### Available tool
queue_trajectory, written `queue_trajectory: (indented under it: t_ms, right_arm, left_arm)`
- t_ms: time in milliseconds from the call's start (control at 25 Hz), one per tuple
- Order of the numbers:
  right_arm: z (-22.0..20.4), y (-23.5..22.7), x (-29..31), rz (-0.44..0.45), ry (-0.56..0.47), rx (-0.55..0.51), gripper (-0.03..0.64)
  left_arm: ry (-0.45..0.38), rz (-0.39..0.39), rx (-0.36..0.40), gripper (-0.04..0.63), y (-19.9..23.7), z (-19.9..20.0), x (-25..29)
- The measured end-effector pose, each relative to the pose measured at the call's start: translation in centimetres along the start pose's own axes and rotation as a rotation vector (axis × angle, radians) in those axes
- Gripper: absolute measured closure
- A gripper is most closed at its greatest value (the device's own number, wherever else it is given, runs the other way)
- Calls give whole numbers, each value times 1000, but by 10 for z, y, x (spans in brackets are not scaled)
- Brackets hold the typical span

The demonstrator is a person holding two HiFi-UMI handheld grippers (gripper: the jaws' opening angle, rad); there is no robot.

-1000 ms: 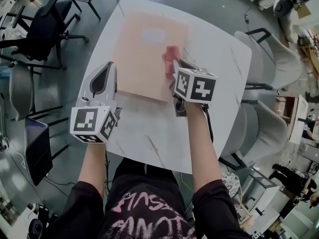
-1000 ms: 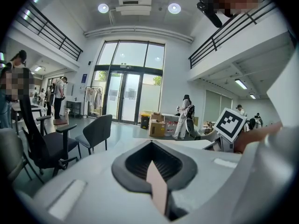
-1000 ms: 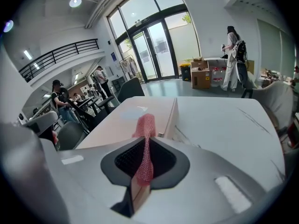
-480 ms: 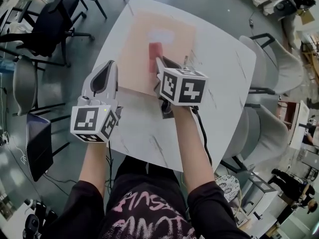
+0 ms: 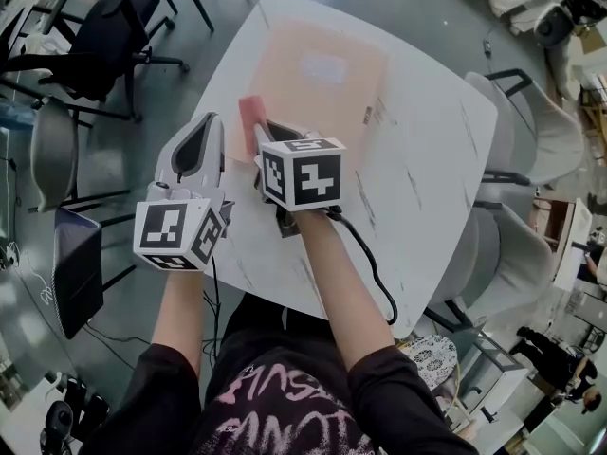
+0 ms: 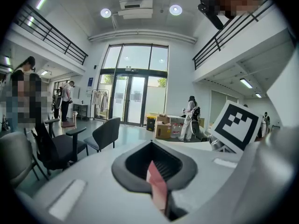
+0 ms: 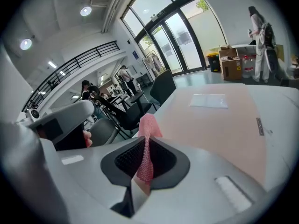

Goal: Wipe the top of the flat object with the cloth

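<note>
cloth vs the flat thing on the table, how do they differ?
The cloth is deep pink, small and bunched, clamped in the right gripper. The flat object is pale peach, much larger, and lies flat on the table. Both are pinkish.

The pink mesh cloth [image 5: 250,115] stands pinched upright at the near-left edge of the pale peach flat object [image 5: 322,74].

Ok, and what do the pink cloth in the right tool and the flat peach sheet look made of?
Pink cloth: an open, mesh-like knit or woven fabric, matte; its grid texture shows where the right tool pinches it. Flat peach sheet: smooth, matte, thin, probably paper or card, though plastic is possible; it lies flat on the white table.
</note>
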State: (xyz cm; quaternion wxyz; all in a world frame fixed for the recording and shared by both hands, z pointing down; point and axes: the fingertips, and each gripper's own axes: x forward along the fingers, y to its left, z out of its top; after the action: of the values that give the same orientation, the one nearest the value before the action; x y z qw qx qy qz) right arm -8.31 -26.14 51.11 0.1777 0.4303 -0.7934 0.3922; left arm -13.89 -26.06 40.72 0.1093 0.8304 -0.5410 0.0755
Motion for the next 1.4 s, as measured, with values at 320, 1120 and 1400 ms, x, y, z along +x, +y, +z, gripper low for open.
queue_trajectory:
  t_ms: [320,1120,1400]
  right_arm:
    - [-15,-27,-17,-70,31,10,568]
    - [-49,-127,-98,-254,16,138,568]
    - [-45,-124,-98,-251,-9,129,568]
  left_arm:
    - [5,-16,-1,595,-9,-4,0]
    - [-2,-74,2,595,-50,-2,7]
    - [-3,-70,6,595,-49,-1,5]
